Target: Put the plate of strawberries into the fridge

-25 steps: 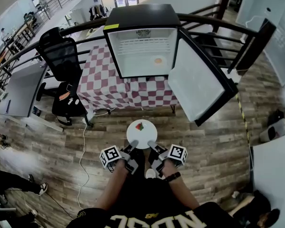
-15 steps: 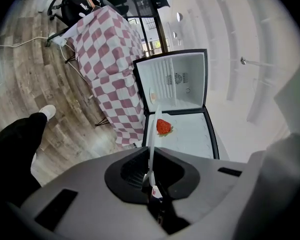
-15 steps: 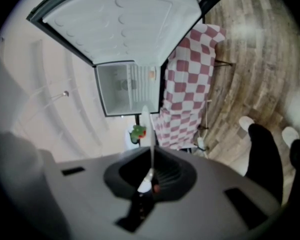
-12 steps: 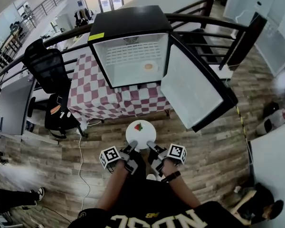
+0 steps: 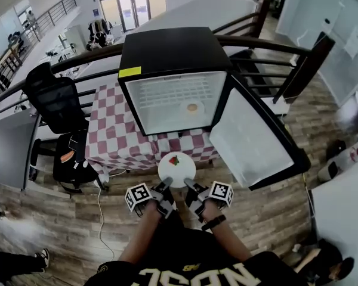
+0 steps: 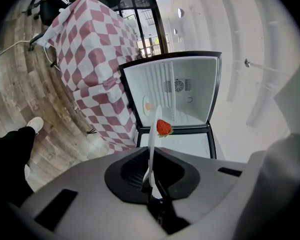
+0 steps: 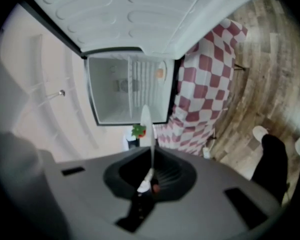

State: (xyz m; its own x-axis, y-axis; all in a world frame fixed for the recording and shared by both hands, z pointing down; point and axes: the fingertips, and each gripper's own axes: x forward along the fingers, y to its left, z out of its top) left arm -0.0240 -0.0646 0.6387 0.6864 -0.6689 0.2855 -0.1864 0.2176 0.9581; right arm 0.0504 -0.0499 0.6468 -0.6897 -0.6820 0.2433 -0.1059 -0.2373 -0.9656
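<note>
A white plate [image 5: 176,169] with a single strawberry [image 5: 173,160] on it hangs in the air in front of the open fridge [image 5: 176,94]. My left gripper [image 5: 164,189] is shut on the plate's near left rim, and my right gripper [image 5: 188,187] is shut on its near right rim. In the left gripper view the plate [image 6: 153,139] shows edge-on with the strawberry [image 6: 163,127] beside it. The right gripper view has the plate [image 7: 147,129] edge-on too, the strawberry [image 7: 138,130] to its left. The fridge [image 6: 172,96] [image 7: 127,89] stands open ahead, with a small orange item [image 5: 192,107] on its floor.
The fridge door [image 5: 255,143] swings out to the right, close to the plate. The fridge sits on a table under a red-and-white checked cloth [image 5: 116,133]. A black office chair [image 5: 59,103] stands at the left, a dark railing [image 5: 268,40] behind, wooden floor below.
The fridge and table have come nearer and lower in the head view, so I have stepped toward them. The plate stays held between both grippers as before.
</note>
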